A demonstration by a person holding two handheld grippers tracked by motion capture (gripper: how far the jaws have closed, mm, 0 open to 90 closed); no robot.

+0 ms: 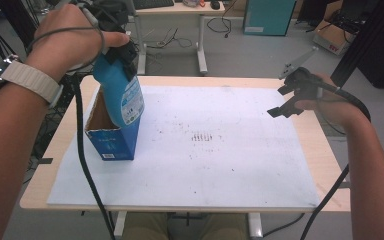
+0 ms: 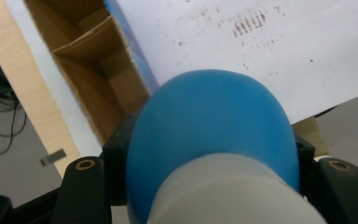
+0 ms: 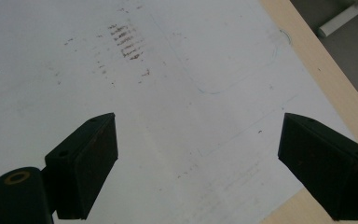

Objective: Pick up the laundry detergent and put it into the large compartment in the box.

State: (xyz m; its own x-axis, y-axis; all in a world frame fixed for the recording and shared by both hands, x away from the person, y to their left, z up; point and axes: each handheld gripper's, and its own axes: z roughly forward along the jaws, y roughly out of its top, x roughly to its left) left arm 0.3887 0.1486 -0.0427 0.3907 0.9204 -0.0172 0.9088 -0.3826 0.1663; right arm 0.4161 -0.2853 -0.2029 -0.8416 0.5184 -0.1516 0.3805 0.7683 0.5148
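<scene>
While the left gripper (image 1: 122, 52) clamps its top, the blue bottle (image 1: 122, 92) hangs tilted, base down inside the open box (image 1: 111, 142); the right gripper (image 1: 287, 102) gapes wide, empty.

Bare forearms, a pale ribbed watch strap (image 1: 32, 82) on the left wrist, matte black two-jaw left gripper (image 1: 121, 51) and right gripper (image 1: 286, 102), brass-ringed screw holes, thick black trailing cables (image 1: 82, 155), grey three-cornered plate (image 1: 298, 61)
</scene>
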